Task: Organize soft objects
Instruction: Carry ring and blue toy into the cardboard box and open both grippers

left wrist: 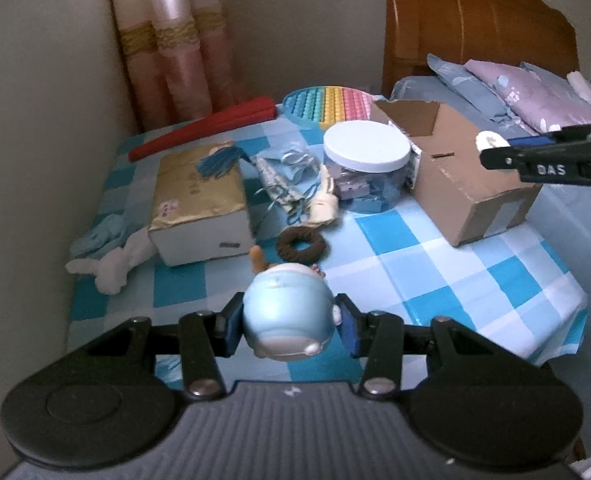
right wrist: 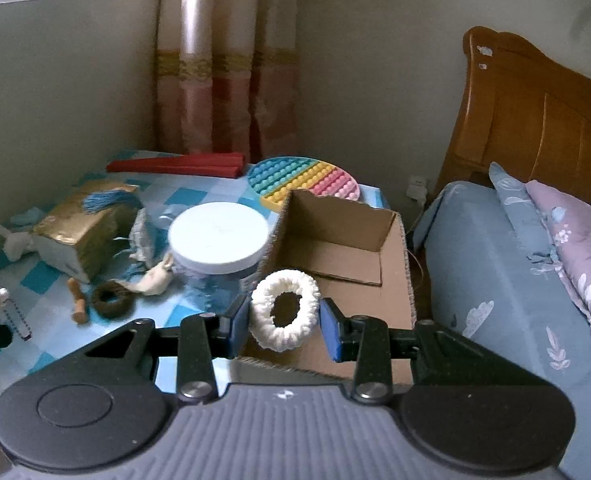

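Note:
My left gripper (left wrist: 289,322) is shut on a light blue soft toy figure (left wrist: 287,316), held above the checked tablecloth (left wrist: 435,272). My right gripper (right wrist: 283,322) is shut on a white fluffy scrunchie (right wrist: 285,316), held over the near edge of the open cardboard box (right wrist: 391,232); that gripper shows at the right of the left wrist view (left wrist: 495,148). A brown scrunchie (left wrist: 301,244) lies on the cloth ahead of the left gripper, also in the right wrist view (right wrist: 111,300). A white plush rabbit (left wrist: 107,264) lies at the table's left edge.
A gold tissue box (left wrist: 199,204), a white-lidded clear jar (left wrist: 365,164), a rainbow pop-it mat (left wrist: 327,102), a red folded fan (left wrist: 203,128) and tangled blue ribbons (left wrist: 287,176) crowd the table. The bed (right wrist: 515,280) with pillows lies to the right.

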Demonstrator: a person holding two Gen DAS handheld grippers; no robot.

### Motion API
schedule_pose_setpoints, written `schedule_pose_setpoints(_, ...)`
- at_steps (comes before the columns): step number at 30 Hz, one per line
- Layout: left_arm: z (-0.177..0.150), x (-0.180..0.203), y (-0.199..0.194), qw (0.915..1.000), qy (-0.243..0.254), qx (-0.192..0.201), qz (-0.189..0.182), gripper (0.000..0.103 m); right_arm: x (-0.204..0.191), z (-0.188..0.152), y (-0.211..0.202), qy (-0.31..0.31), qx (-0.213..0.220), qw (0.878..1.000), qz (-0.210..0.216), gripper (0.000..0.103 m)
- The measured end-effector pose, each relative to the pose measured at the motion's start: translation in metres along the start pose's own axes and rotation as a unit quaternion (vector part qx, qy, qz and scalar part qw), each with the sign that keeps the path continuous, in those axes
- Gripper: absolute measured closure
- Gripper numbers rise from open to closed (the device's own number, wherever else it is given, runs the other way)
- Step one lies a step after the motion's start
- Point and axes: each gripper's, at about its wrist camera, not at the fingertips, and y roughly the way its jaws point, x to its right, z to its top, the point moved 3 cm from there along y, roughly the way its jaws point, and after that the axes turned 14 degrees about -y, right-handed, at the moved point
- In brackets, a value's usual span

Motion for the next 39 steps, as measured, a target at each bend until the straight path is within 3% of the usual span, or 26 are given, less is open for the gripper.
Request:
schedule_pose_setpoints(2, 0.003, 0.004, 0.002, 1.0000, 0.003, -0.001, 0.000, 0.057, 0.003, 0.000, 0.010, 0.006, -0.009, 1.000, 0.005, 0.058)
schedule_pose_setpoints(4, 0.007, 0.010, 0.006, 1.0000, 0.007, -0.003, 0.000, 0.057, 0.005, -0.001, 0.015, 0.011, -0.011, 1.000, 0.013, 0.044)
schedule_pose_setpoints(9, 0.023, 0.026, 0.015, 0.9996, 0.026, -0.001, -0.006, 0.057, 0.006, -0.007, 0.013, 0.021, -0.003, 1.000, 0.022, 0.025)
schedule_pose_setpoints(12, 0.035, 0.039, 0.021, 0.9992, 0.030, -0.003, -0.024, 0.057, 0.006, -0.012, 0.011, 0.026, -0.012, 0.999, 0.018, 0.024)
schedule_pose_setpoints(22, 0.087, 0.109, 0.047, 0.9915, 0.095, -0.004, -0.089, 0.057, 0.010, -0.032, -0.009, 0.060, 0.005, 0.998, 0.019, 0.004)
schedule_pose_setpoints(34, 0.106, 0.175, 0.102, 0.9843, 0.117, -0.045, -0.124, 0.056, 0.011, -0.043, -0.015, 0.067, 0.009, 0.998, 0.006, 0.001)
schedule_pose_setpoints(35, 0.106, 0.177, 0.104, 0.9844, 0.115, -0.045, -0.126, 0.053, 0.010, -0.044, -0.015, 0.067, 0.008, 0.998, 0.007, 0.001)
schedule_pose_setpoints(38, 0.107, 0.181, 0.109, 0.9836, 0.113, -0.042, -0.134, 0.012, 0.009, -0.046, -0.014, 0.067, 0.007, 0.998, 0.012, 0.000)
schedule_pose_setpoints(39, 0.107, 0.181, 0.107, 0.9839, 0.115, -0.032, -0.133, 0.009, 0.008, -0.047, -0.014, 0.067, 0.005, 0.998, 0.012, 0.000)
